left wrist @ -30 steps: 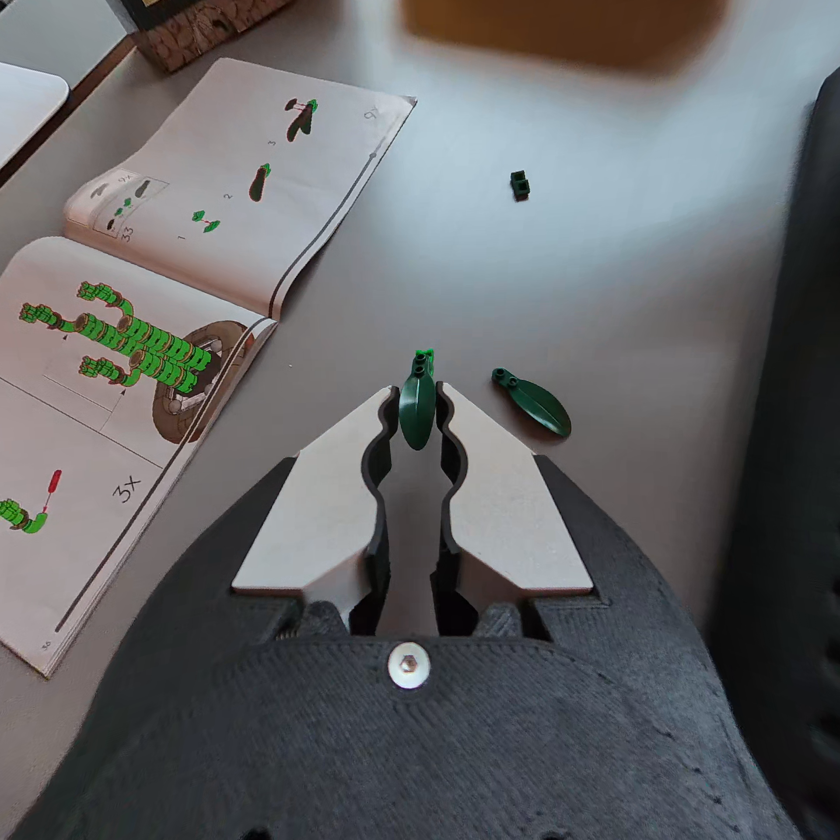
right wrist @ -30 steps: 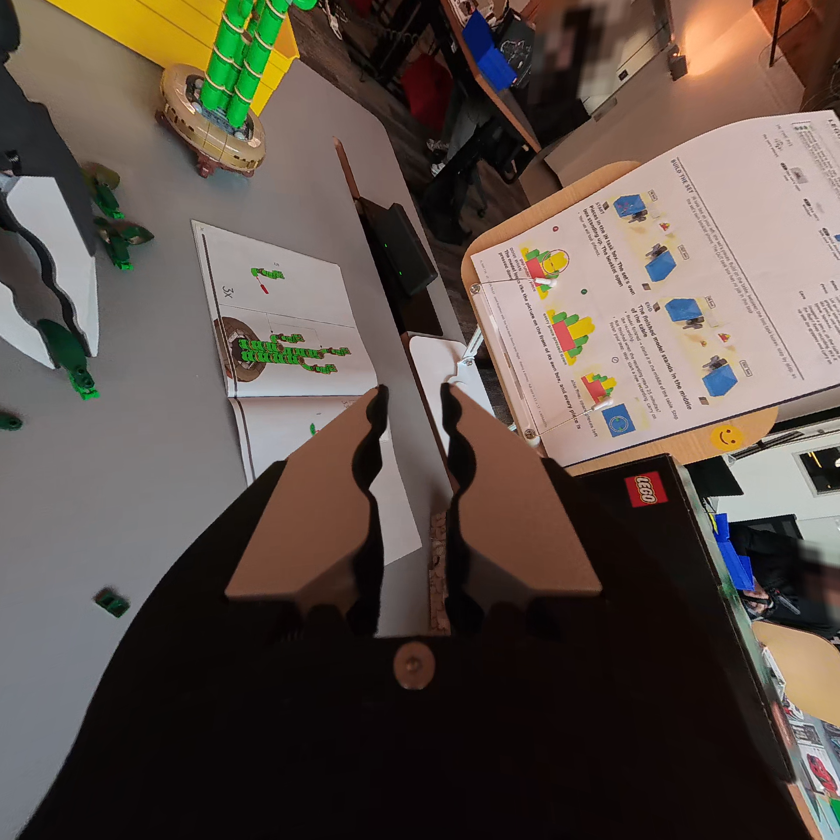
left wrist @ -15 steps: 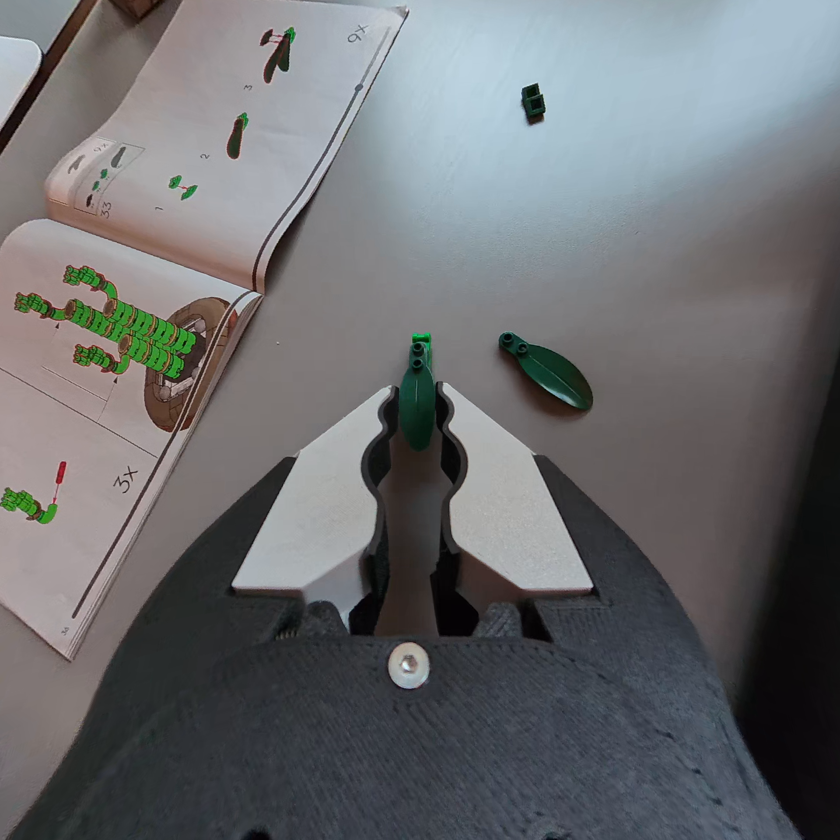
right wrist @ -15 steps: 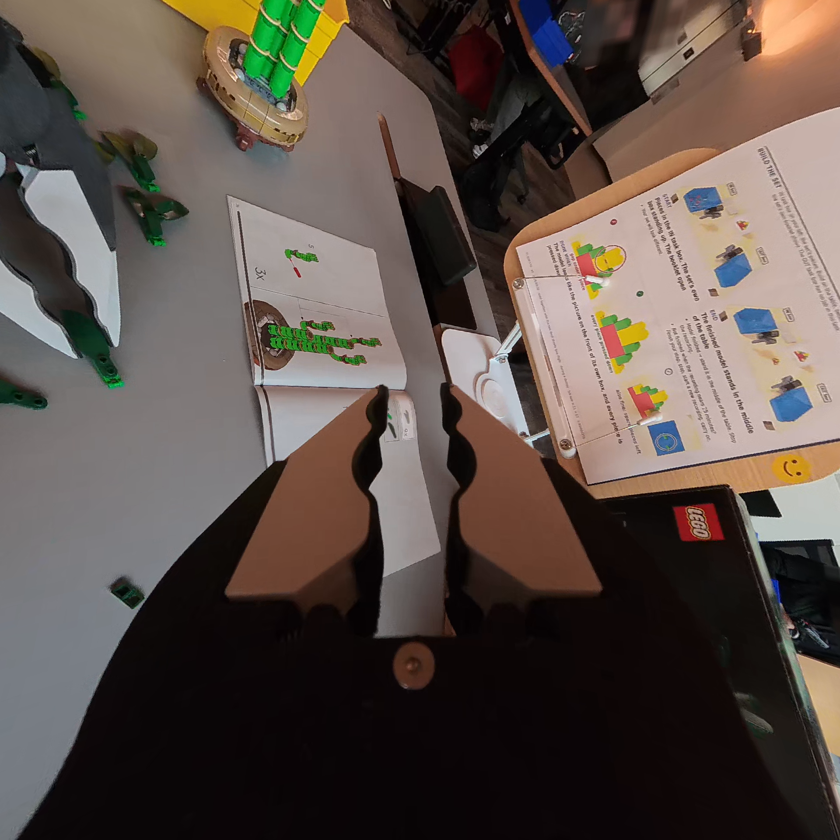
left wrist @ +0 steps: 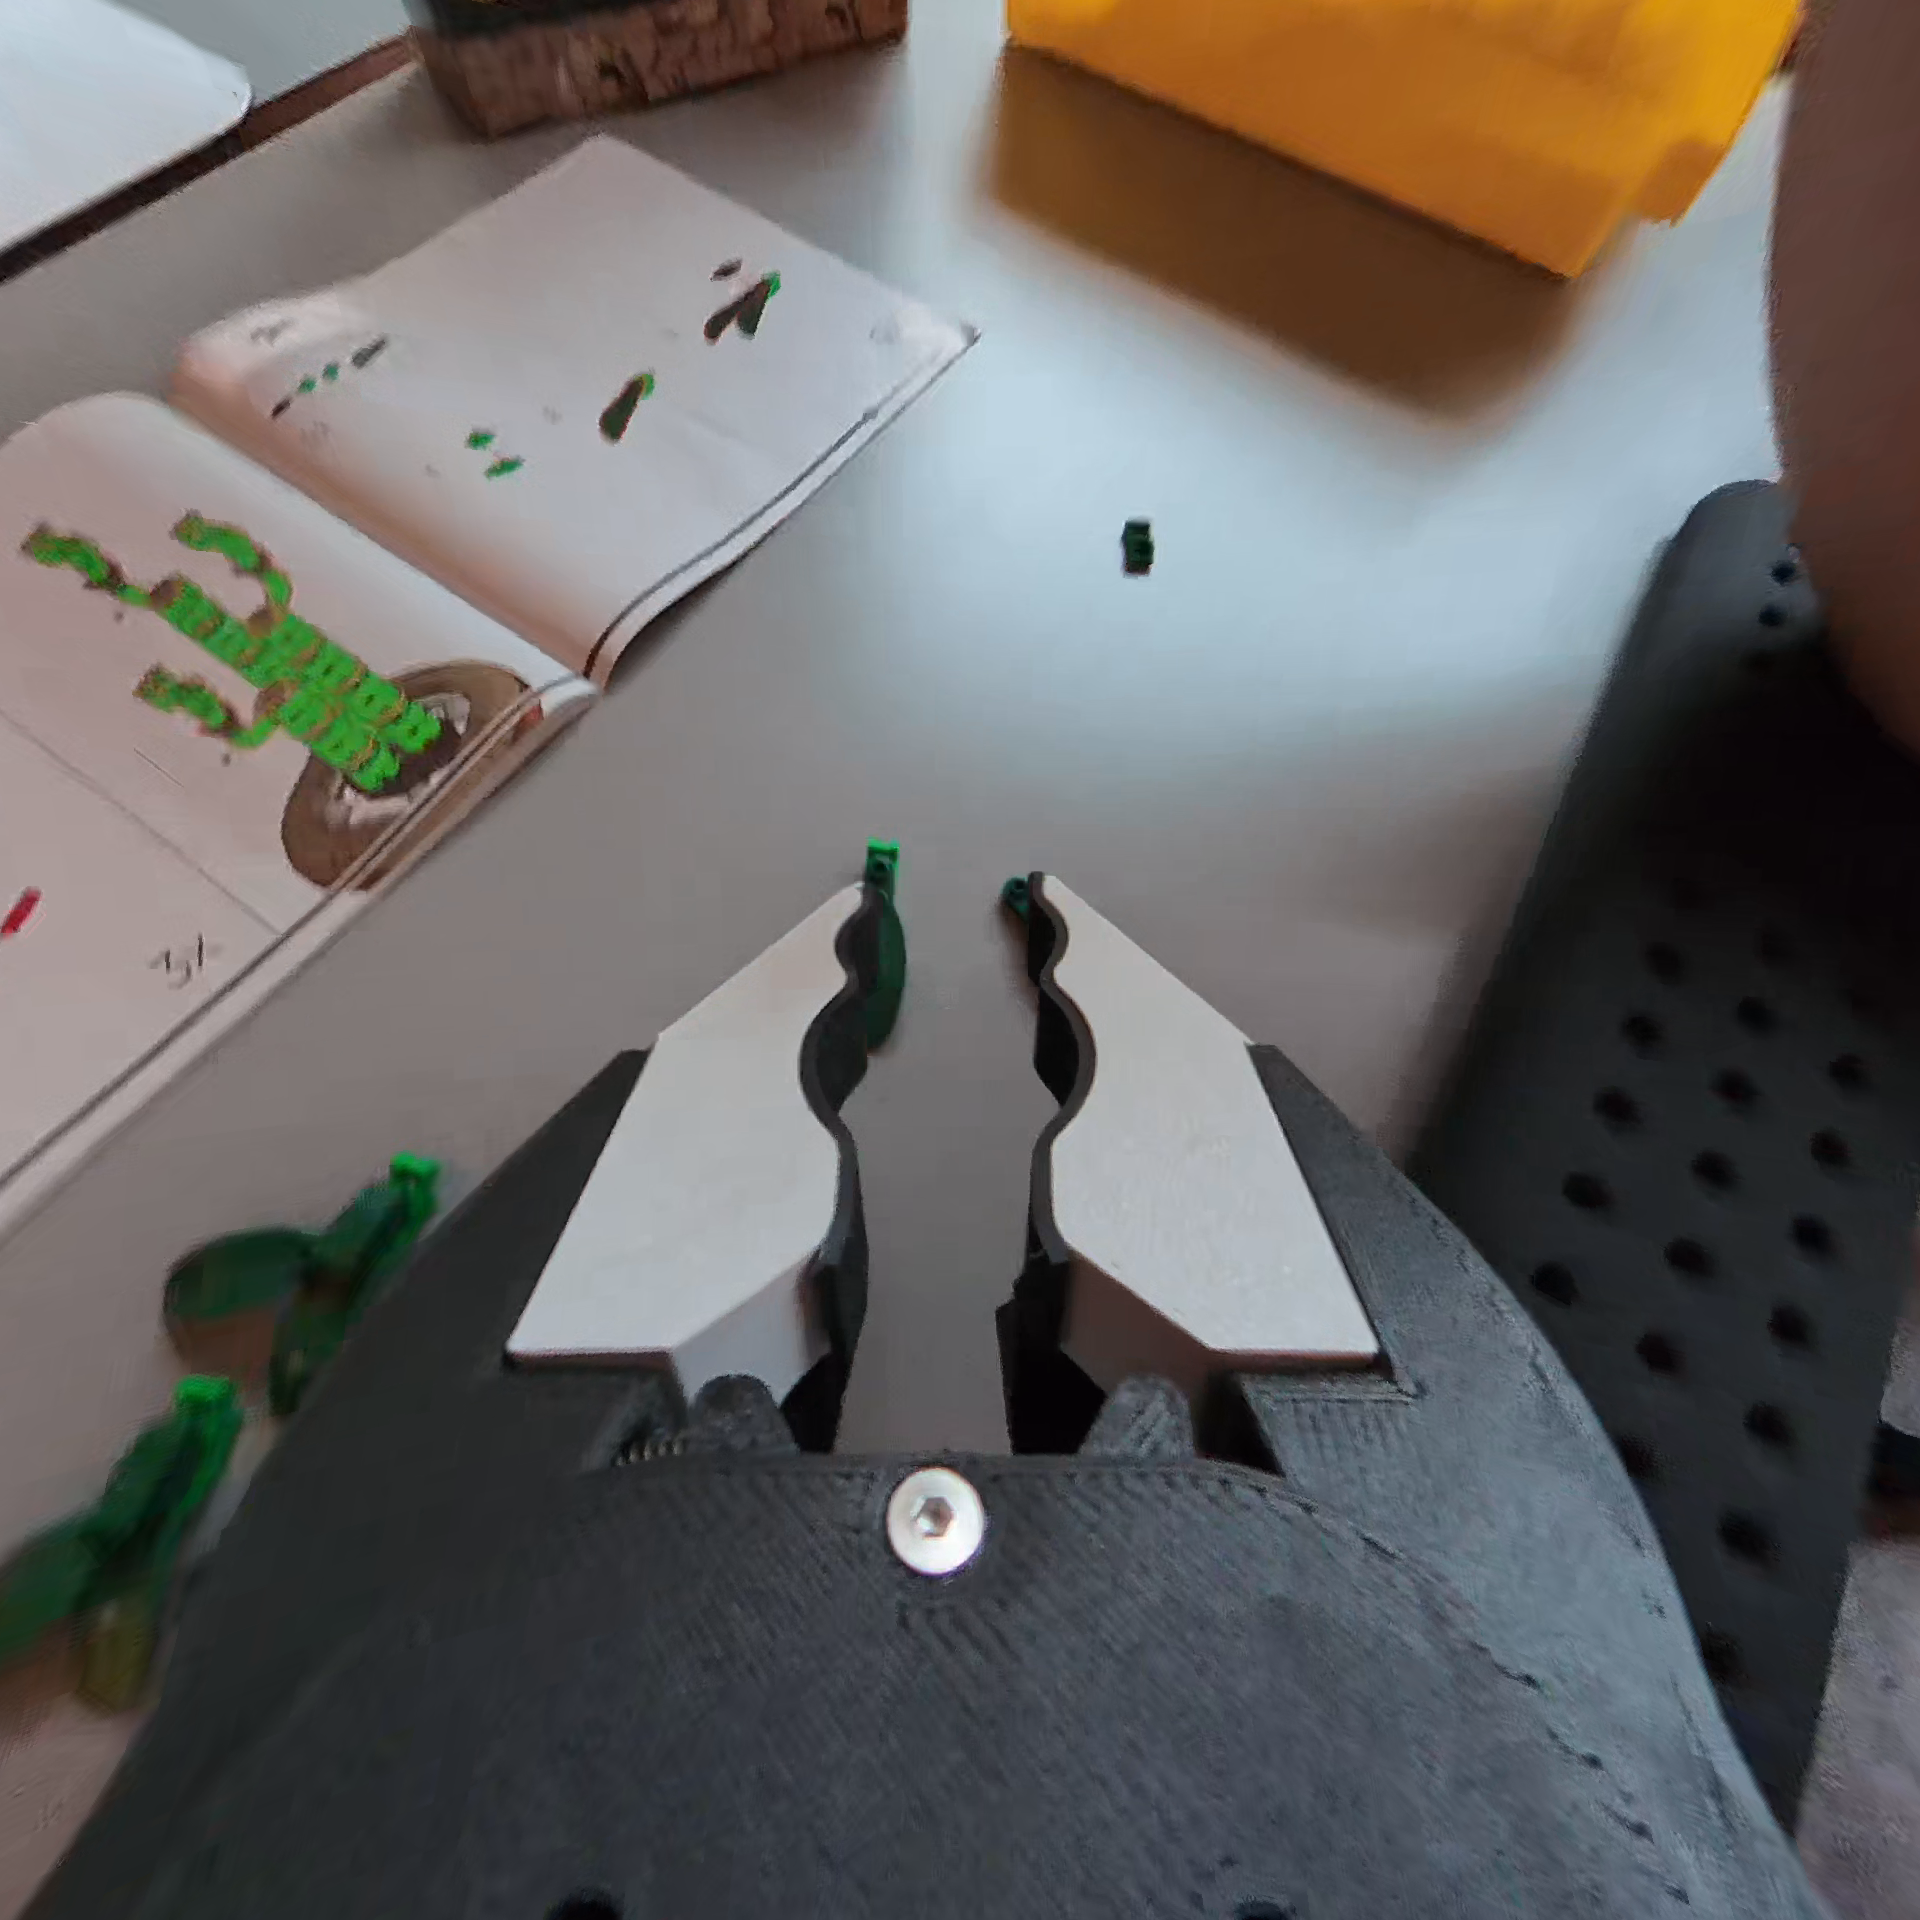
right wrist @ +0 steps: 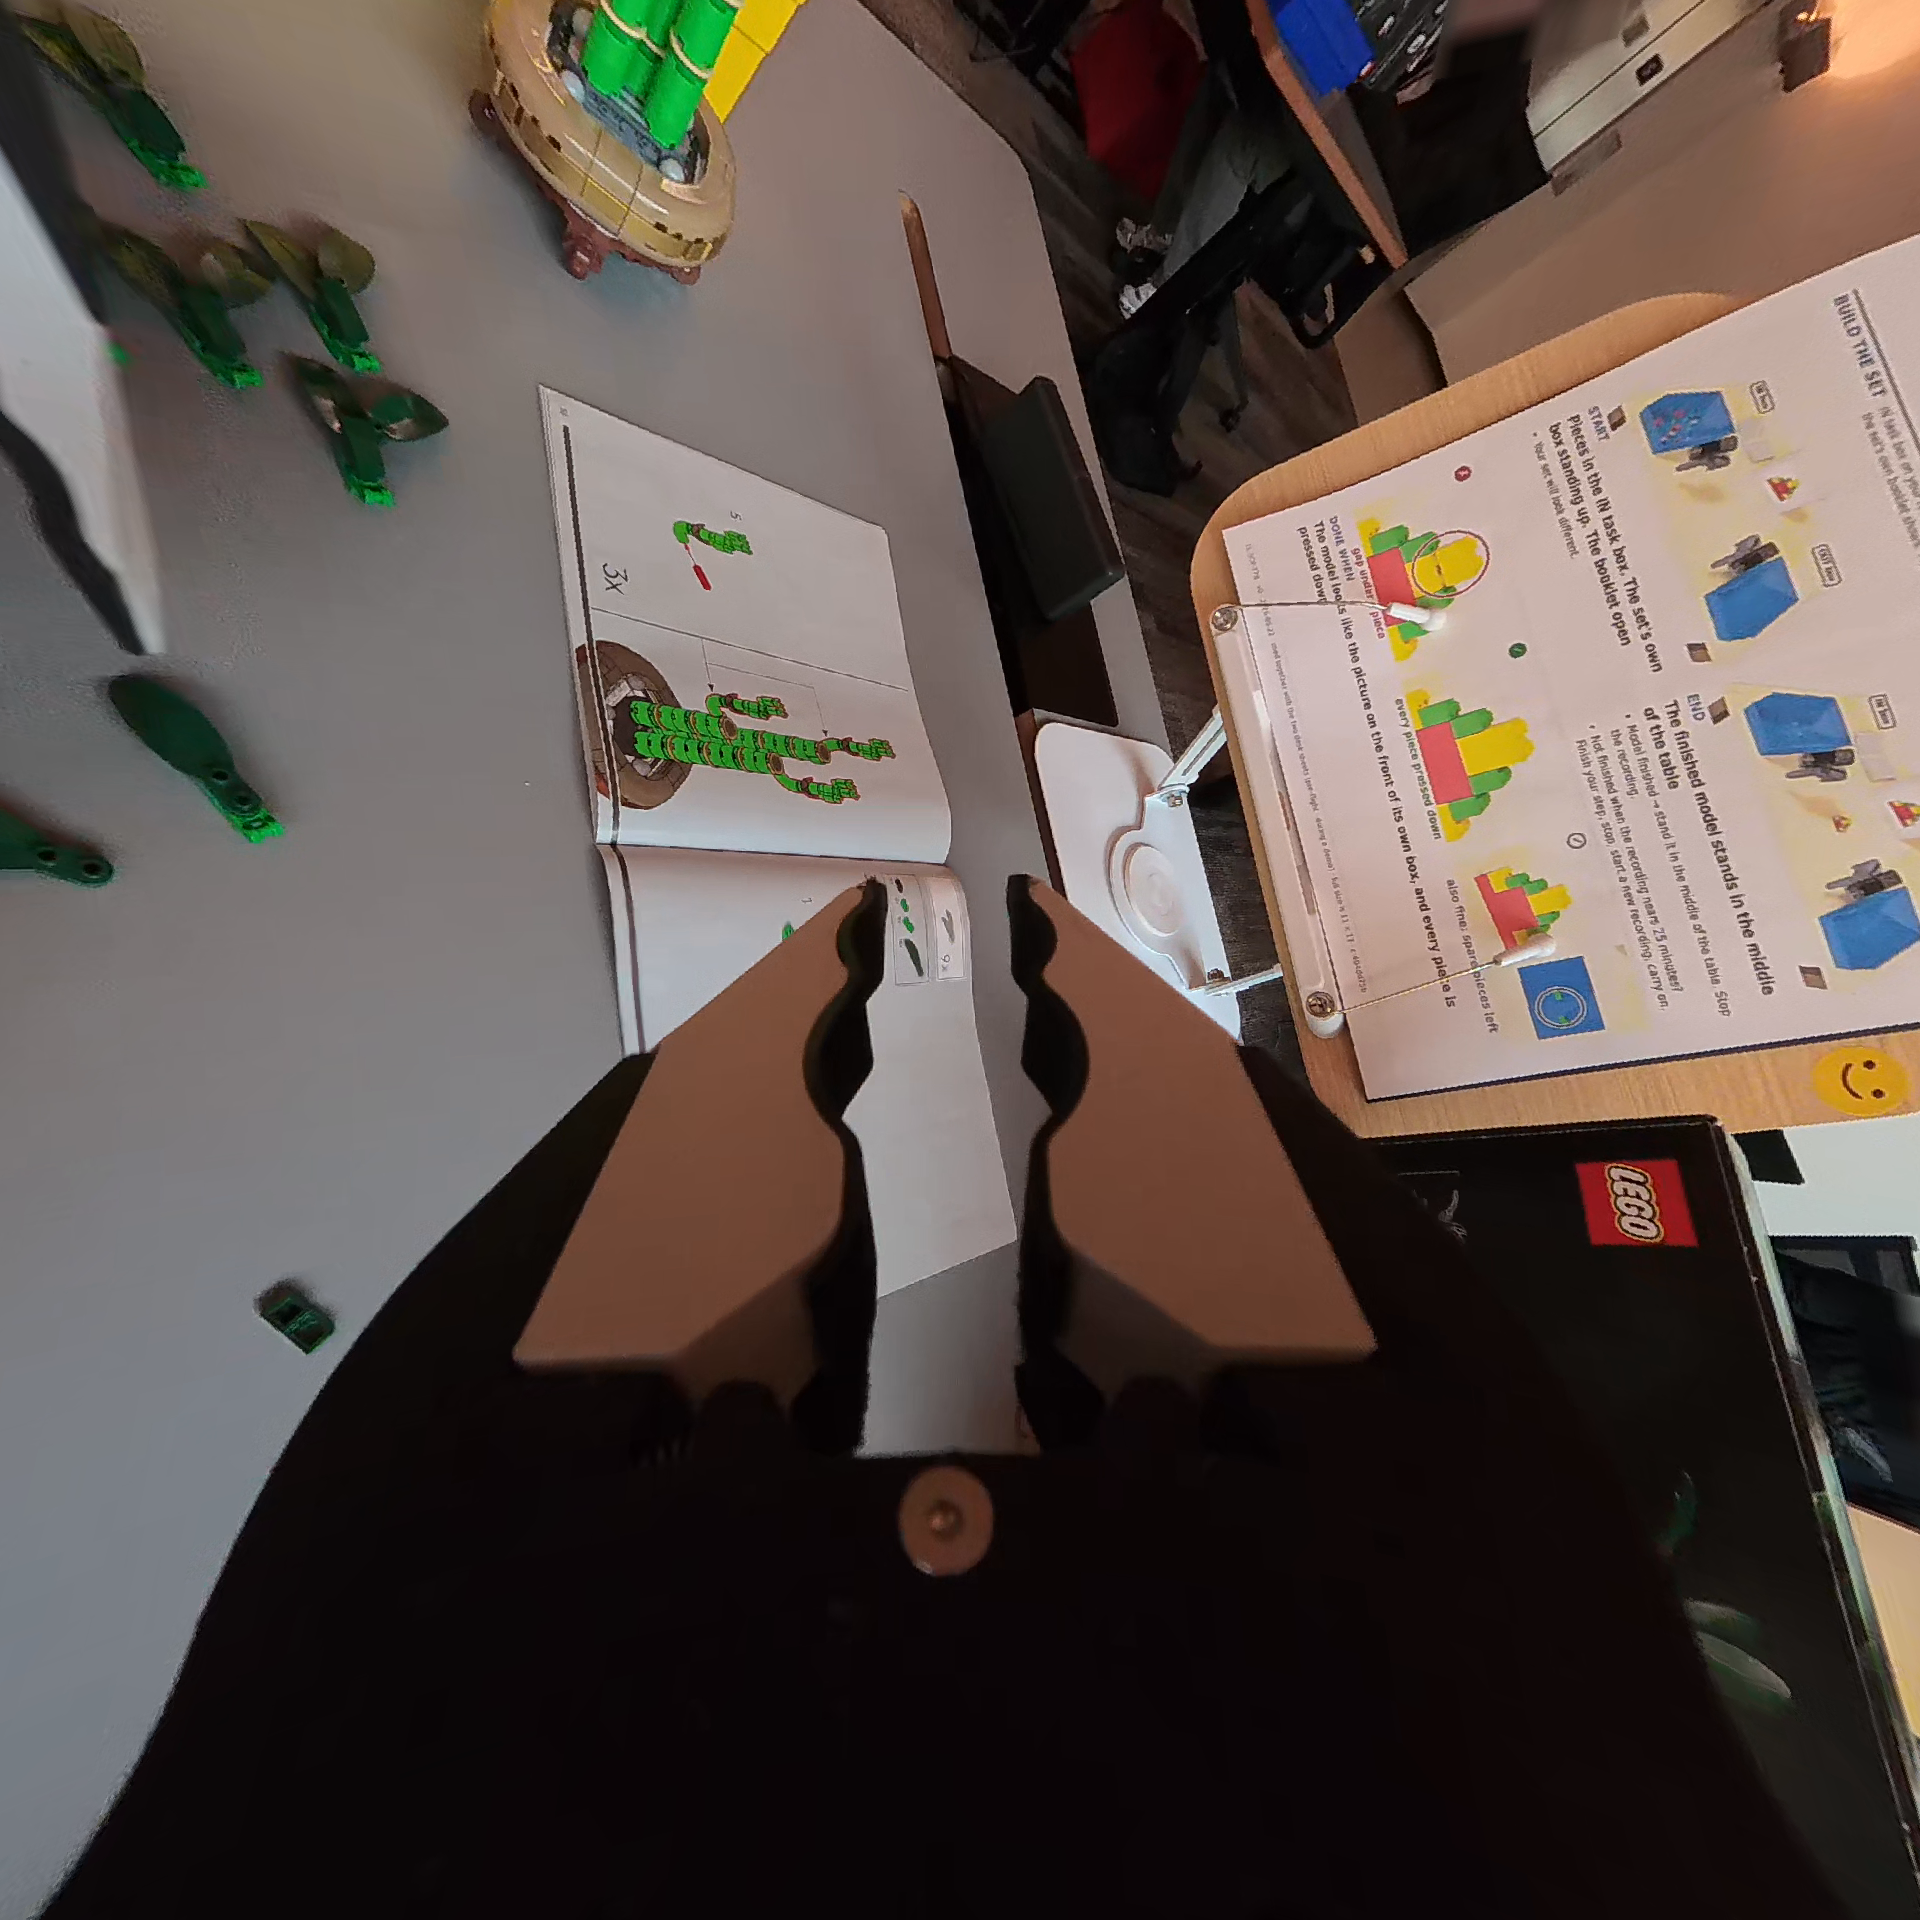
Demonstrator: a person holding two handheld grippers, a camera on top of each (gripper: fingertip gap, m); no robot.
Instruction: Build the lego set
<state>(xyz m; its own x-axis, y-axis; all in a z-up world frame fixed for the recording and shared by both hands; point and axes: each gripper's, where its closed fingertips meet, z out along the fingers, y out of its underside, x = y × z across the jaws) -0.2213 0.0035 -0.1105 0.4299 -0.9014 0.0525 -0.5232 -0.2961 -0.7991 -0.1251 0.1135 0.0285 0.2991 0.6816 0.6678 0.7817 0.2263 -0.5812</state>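
1. Left wrist view: the left gripper point(left wrist: 951, 888), pinching the dark green leaf point(left wrist: 886, 966) 0.5 s ago, now stands spread; the leaf lies on the grey table point(left wrist: 1195, 727) beside its left finger.
2. Right gripper point(right wrist: 940, 899) is spread, empty, over the instruction booklet point(right wrist: 748, 665).
3. The leaf carries a bright green clip, right of the booklet.

The left hand-held gripper point(left wrist: 951, 894) has a matt black plastic body with fine ridged layer lines, pale matt fingers point(left wrist: 717, 1132) with a faintly grainy face, and a shiny metal screw point(left wrist: 934, 1522) near its base. The desk point(left wrist: 1195, 748) is smooth grey with a soft sheen. On its left lies a paper booklet point(left wrist: 436, 499) with matt pages. The dark green leaf piece point(right wrist: 192, 756) is smooth, glossy plastic. Far right, the yellow bin point(left wrist: 1403, 114) looks like smooth plastic. Far off, the cork-patterned box point(left wrist: 665, 52) looks rough and speckled.
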